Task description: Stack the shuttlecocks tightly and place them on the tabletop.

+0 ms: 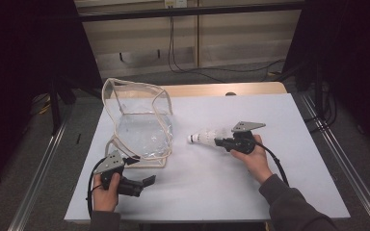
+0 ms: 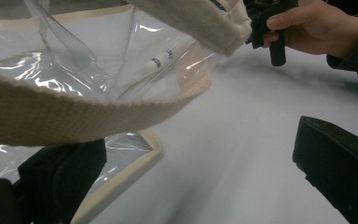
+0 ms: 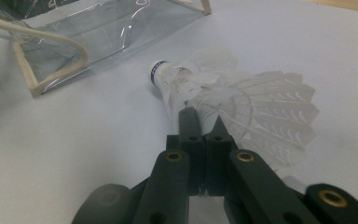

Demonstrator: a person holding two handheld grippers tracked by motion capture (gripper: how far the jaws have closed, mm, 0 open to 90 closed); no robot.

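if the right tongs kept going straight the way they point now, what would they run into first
Probably the clear bag. The right tongs, shut on a shuttlecock, point left across the table toward the bag's side. The shuttlecock's cork would likely touch first, though depth is hard to judge.

Dim, dark-edged high view; glare on the clear bag [image 2: 74,70]; motion blur in the left gripper view.
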